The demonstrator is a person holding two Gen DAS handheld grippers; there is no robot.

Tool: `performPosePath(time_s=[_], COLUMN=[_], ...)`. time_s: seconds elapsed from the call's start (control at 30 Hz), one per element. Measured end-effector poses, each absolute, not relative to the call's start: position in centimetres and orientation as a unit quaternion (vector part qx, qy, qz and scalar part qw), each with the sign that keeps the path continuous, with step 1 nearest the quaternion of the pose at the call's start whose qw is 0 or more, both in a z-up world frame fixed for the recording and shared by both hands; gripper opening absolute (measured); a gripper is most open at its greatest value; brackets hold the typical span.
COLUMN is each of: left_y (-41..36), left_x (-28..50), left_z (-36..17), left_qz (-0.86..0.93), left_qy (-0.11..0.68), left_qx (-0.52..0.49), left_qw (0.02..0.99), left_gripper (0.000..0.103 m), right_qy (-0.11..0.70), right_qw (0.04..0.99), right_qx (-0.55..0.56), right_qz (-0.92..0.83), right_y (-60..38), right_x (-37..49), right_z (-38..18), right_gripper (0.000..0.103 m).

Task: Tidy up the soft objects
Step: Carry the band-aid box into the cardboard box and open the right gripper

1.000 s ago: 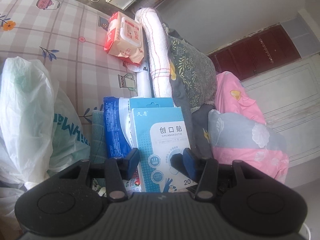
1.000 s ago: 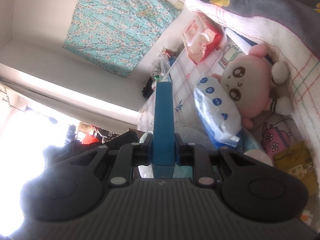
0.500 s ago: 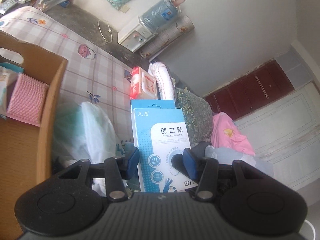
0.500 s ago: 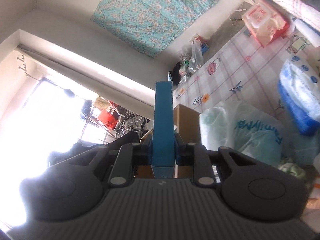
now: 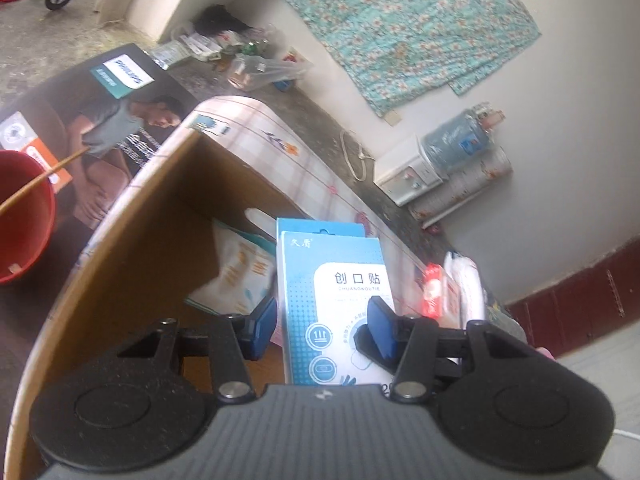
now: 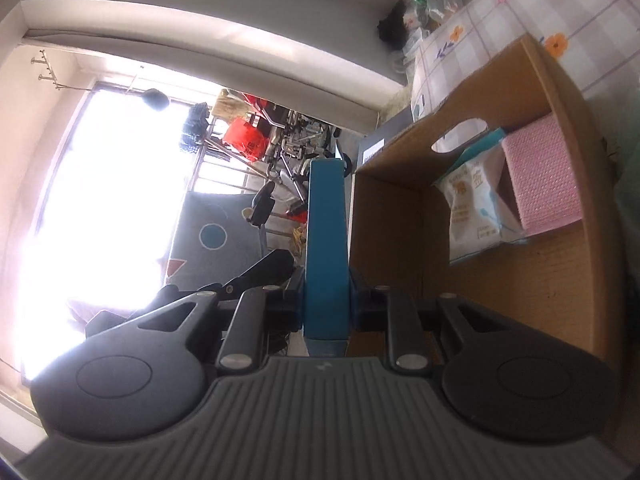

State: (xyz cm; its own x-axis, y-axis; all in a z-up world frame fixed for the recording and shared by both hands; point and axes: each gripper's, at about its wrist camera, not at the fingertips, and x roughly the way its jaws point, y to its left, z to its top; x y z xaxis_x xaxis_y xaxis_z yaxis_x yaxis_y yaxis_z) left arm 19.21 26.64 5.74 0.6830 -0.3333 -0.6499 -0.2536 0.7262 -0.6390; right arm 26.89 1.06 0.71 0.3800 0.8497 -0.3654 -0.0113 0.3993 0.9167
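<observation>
My left gripper [image 5: 322,328] is shut on a light blue plaster box [image 5: 334,292] with Chinese print, held over the open cardboard box [image 5: 132,216]. My right gripper [image 6: 326,306] is shut on the thin edge of a blue box [image 6: 325,240], held beside the cardboard box [image 6: 560,272]. Inside the cardboard box lie a white wipes pack [image 6: 472,204] and a pink cloth [image 6: 540,176]; the wipes pack also shows in the left wrist view [image 5: 236,268].
The checked bed cover [image 5: 304,172] runs behind the cardboard box. A red wipes pack [image 5: 434,292] and a rolled white towel [image 5: 466,284] lie further along it. A red bucket [image 5: 24,216] and a Philips carton [image 5: 100,120] stand on the floor at left.
Both grippers have swung with their boxes from the pile of soft things on the bed over to the cardboard box. Their grips have not changed.
</observation>
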Motion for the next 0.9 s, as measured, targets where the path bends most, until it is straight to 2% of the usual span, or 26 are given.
performPosePath(time_s=[0.33,0.57,0.7,0.73,0.9], left_y=[33.0,33.8,33.8,33.7,33.4], left_x=[20.1,19.9,19.9,19.9,19.6], left_z=[3.7,3.0,2.7,2.7,2.7], left_qz=[0.039,0.042,0.034,0.034,0.029], left_qy=[0.387,0.389,0.389,0.389,0.387], left_qx=[-0.359,-0.357,-0.355,-0.353,-0.356], left_qw=[0.849,0.848,0.849,0.850,0.851], left_gripper=[0.051,0.052,0.053,0.053,0.054], right_qy=[0.521,0.575,0.579,0.575,0.547], right_qw=[0.667,0.688,0.711,0.718,0.753], right_qx=[0.475,0.389,0.336,0.329,0.300], right_qz=[0.241,0.211,0.214,0.214,0.211], right_y=[8.2,13.7,14.7,14.6,13.5], right_x=[35.0,37.5,37.1,36.9,36.6], right_z=[-6.7,-10.4,-9.9,-9.3,-6.7], right_gripper=[0.020,0.031,0.038,0.043,0.044])
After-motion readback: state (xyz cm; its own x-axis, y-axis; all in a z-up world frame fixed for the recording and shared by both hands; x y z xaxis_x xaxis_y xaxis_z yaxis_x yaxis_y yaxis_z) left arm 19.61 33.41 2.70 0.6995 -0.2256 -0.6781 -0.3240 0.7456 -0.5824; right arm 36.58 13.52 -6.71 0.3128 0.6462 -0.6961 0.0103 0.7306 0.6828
